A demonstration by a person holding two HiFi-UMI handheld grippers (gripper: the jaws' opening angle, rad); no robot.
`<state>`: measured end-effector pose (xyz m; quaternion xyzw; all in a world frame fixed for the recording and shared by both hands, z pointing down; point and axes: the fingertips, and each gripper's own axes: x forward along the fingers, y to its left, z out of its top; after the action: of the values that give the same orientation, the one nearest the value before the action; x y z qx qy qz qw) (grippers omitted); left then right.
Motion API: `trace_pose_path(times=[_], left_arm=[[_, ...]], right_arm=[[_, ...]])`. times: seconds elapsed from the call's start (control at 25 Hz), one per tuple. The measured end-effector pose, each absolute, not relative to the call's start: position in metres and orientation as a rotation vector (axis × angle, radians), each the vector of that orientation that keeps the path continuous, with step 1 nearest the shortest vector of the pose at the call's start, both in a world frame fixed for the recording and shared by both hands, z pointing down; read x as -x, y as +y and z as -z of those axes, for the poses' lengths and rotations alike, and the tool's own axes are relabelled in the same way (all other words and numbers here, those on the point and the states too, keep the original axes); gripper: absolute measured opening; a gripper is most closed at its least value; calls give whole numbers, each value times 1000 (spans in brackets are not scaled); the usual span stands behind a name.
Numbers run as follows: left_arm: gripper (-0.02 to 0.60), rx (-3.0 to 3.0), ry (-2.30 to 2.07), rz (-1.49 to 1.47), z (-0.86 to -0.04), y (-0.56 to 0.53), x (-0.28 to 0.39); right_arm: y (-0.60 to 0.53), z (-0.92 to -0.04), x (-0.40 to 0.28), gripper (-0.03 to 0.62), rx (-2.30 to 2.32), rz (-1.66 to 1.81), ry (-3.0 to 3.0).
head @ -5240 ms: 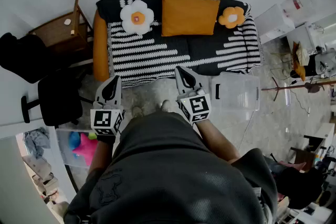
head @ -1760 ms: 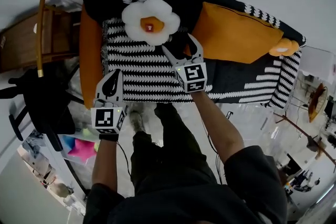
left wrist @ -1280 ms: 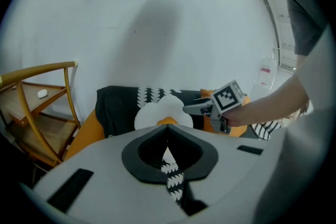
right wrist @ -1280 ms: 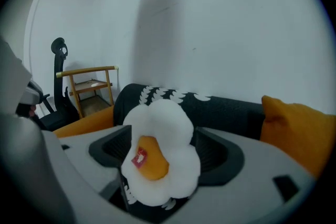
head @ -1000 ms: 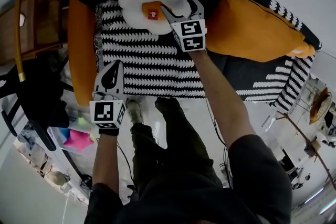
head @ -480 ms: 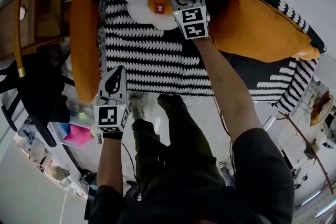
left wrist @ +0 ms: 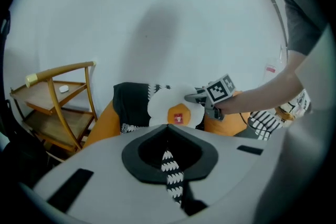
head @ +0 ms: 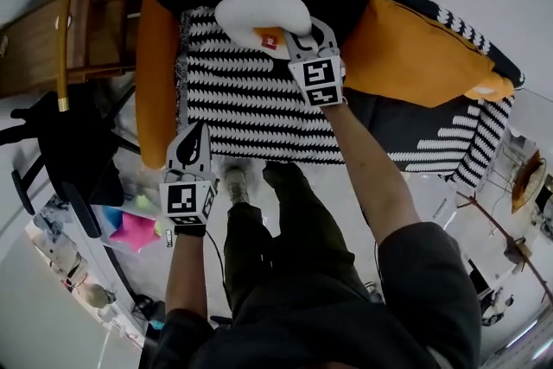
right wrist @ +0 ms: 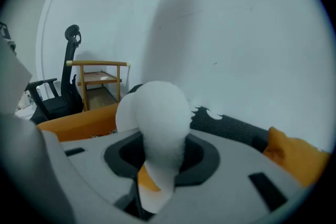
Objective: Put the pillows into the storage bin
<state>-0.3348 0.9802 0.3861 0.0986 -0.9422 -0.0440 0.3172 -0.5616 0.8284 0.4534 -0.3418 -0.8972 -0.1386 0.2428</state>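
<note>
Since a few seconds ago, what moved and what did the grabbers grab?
The right gripper reached across the sofa; its jaws have just been closing, pinching the white flower pillow and tugging it up. The left gripper stayed low, empty. The orange pillow stayed put.

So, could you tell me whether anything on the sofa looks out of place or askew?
Only the white flower pillow: it looks crumpled and tipped against the backrest of the sofa, one petal squeezed in the right gripper, whose jaws have just been closing on it. The orange pillow leans tidily.
</note>
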Motion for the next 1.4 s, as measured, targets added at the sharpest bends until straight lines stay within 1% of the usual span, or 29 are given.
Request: trace_pose_path(times=[0.36,0.76,0.92,1.08,1.4], left_arm=[[2,-340,-2601,92,-286,985,289],[2,-453,-2718,55,-169,993,210],[2,-487,-2756,45,-138,1000,177],[2,-540,-2763,57,-126,993,143],[2,-741,-2757,17,-108,962,107]], right_arm=[[805,-306,481,130,865,365,-2577],[791,-162,344,132,833,383,-2669],[794,-129,289,132,826,379,-2684],[789,-110,240,133,798,376,-2704],[763,-82,185,133,640,342,-2769]])
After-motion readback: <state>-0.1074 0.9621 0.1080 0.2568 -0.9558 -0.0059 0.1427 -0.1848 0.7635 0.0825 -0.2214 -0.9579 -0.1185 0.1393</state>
